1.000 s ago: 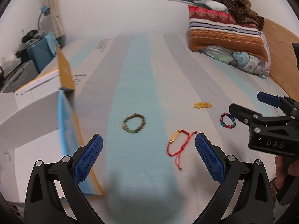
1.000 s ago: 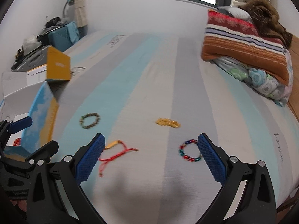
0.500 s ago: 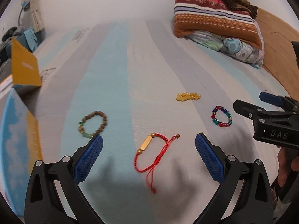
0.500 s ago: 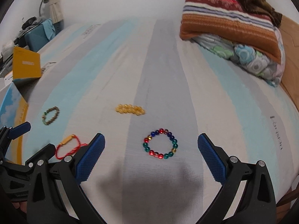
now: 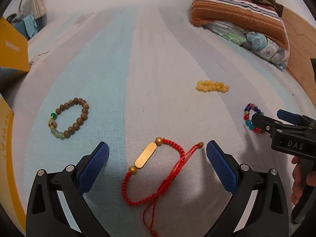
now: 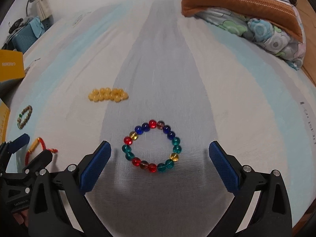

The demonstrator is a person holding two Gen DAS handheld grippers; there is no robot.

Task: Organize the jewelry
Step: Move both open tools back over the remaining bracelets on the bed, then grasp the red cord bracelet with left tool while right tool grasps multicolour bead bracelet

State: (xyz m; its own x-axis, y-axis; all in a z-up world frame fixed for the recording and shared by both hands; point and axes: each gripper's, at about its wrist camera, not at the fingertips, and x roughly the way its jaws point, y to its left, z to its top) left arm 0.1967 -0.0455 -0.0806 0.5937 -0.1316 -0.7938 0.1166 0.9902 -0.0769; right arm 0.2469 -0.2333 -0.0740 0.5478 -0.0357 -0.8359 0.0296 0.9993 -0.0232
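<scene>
On the striped bed sheet [image 5: 158, 49] lie several bracelets. A red cord bracelet [image 5: 146, 156] with a gold bar lies between the fingers of my open left gripper [image 5: 157, 148], just above the sheet. A multicoloured glass bead bracelet [image 6: 152, 124] lies between the fingers of my open right gripper [image 6: 159, 148]. Neither gripper holds anything. A brown wooden bead bracelet [image 5: 80, 120] lies to the left, and a yellow bead bracelet [image 5: 212, 86] lies further back. In the left wrist view the right gripper [image 5: 267, 115] partly hides the multicoloured bracelet [image 5: 249, 124].
A yellow cardboard box [image 5: 11, 51] stands at the left edge of the bed. A striped pillow [image 5: 237, 6] and a floral quilt [image 5: 256, 39] are piled at the back right, beside a wooden surface [image 5: 300, 45]. A teal suitcase [image 6: 25, 37] stands far left.
Both grippers have moved forward and down toward the sheet. The red bracelet now sits between the left fingers and the multicoloured one between the right fingers. The white box has left the view.
</scene>
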